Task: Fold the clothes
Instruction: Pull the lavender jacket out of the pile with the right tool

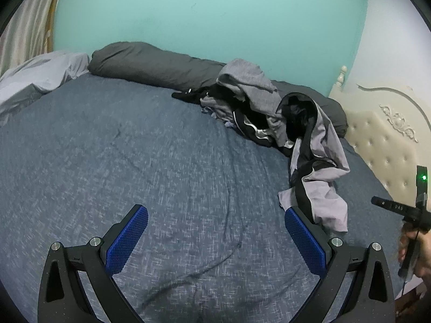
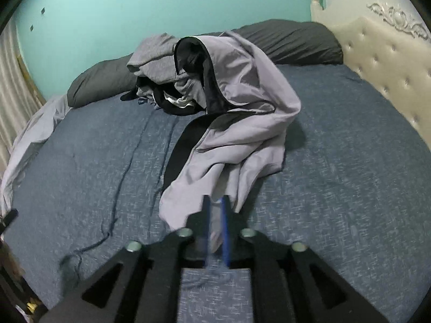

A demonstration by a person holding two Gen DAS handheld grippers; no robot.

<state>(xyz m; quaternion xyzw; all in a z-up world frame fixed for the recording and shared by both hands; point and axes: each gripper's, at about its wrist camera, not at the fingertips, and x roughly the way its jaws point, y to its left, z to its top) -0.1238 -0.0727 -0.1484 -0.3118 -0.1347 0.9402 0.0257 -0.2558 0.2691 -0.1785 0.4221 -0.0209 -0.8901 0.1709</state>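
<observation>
A light grey garment with black trim (image 2: 242, 123) trails from a heap of clothes (image 2: 164, 80) down across the blue bed sheet. My right gripper (image 2: 215, 204) is shut on the near edge of this garment, with grey cloth pinched between its blue pads. In the left wrist view the same garment (image 1: 317, 167) hangs down at right, and the heap (image 1: 242, 102) lies behind it. My left gripper (image 1: 215, 231) stands wide open over bare sheet, its right finger (image 1: 304, 239) just beside the garment's lower end, nothing between the pads.
The blue sheet (image 1: 134, 161) covers the bed. A dark grey rolled duvet (image 1: 150, 64) lies along the teal wall. A pale sheet (image 1: 37, 75) is bunched at far left. The cream tufted headboard (image 2: 382, 72) bounds the right side. A hand (image 1: 414, 247) shows at right edge.
</observation>
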